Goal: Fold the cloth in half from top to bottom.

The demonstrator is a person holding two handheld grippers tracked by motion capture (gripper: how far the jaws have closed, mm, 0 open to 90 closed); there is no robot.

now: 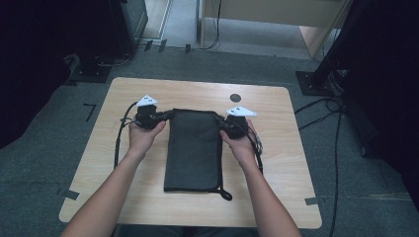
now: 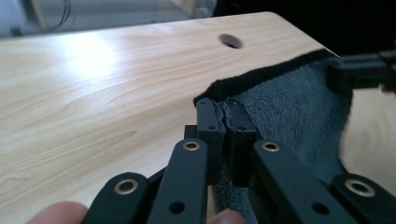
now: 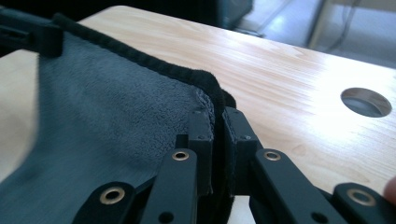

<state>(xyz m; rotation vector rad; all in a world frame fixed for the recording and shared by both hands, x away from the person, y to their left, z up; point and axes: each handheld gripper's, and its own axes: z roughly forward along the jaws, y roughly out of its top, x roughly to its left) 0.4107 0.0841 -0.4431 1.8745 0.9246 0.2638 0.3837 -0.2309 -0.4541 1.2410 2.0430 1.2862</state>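
A dark grey fleece cloth [image 1: 193, 148] with black piping lies folded lengthwise on the wooden table [image 1: 123, 94]. My left gripper [image 1: 168, 116] is shut on the cloth's far left corner, and my right gripper [image 1: 218, 120] is shut on its far right corner. In the left gripper view the jaws [image 2: 223, 108] pinch the cloth [image 2: 289, 107] at its hemmed corner, lifted slightly off the wood. The right gripper view shows the same grip [image 3: 215, 116] on the cloth [image 3: 112, 126]. A black cord loop [image 1: 225, 193] trails from the near right corner.
A round cable hole [image 1: 235, 97] sits in the table just beyond the cloth. Grey carpet surrounds the table, with cables [image 1: 326, 111] and black stands at the right and far left. Bare wood lies left and right of the cloth.
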